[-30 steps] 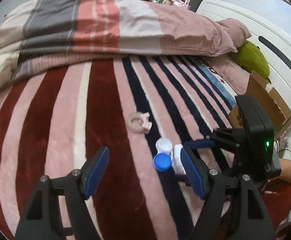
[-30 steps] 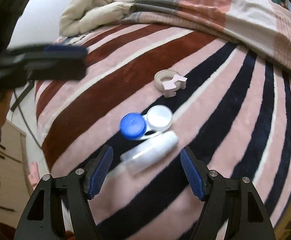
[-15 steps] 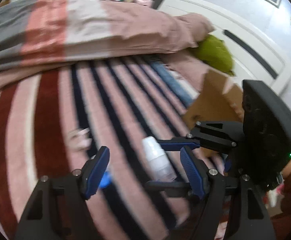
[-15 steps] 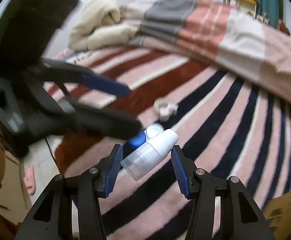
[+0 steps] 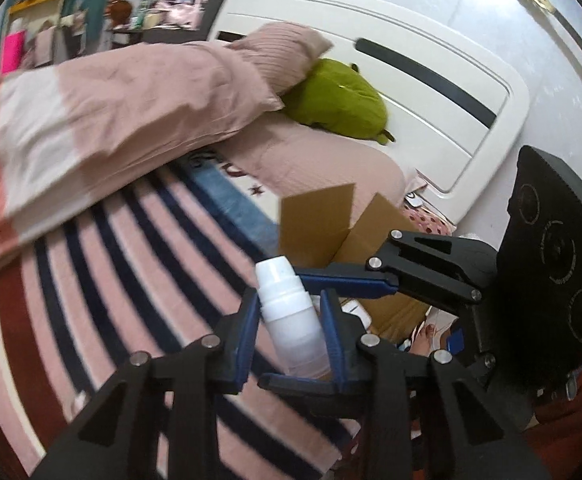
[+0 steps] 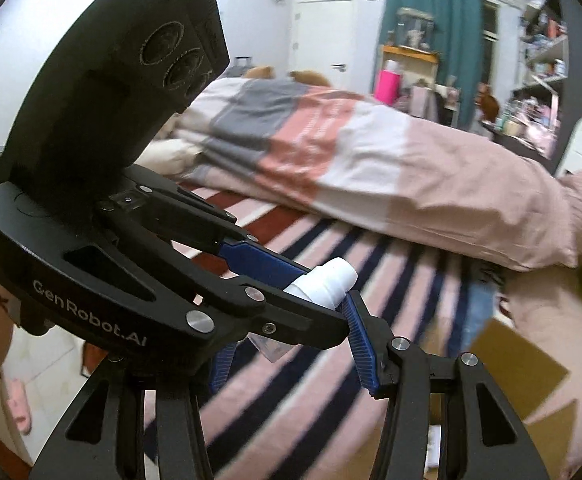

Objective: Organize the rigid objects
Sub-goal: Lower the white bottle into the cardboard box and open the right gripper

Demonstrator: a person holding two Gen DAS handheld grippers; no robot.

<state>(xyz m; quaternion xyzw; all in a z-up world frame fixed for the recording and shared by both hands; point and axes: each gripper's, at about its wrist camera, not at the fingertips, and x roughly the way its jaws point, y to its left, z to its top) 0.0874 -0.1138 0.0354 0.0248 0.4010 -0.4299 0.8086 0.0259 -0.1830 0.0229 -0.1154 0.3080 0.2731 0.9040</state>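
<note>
Both wrist cameras look closely down across the striped bed (image 5: 131, 264), sharing the bottle (image 5: 291, 312).

Bottle (image 6: 327, 280) base hidden behind fingers (image 6: 259, 260)

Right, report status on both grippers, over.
Left gripper and right gripper both shut on small white plastic bottle, held above striped blanket. Nothing in the way.

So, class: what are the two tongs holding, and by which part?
Both grip the same small white bottle: the left tongs around its middle, the right tongs crosswise, lower down.
</note>
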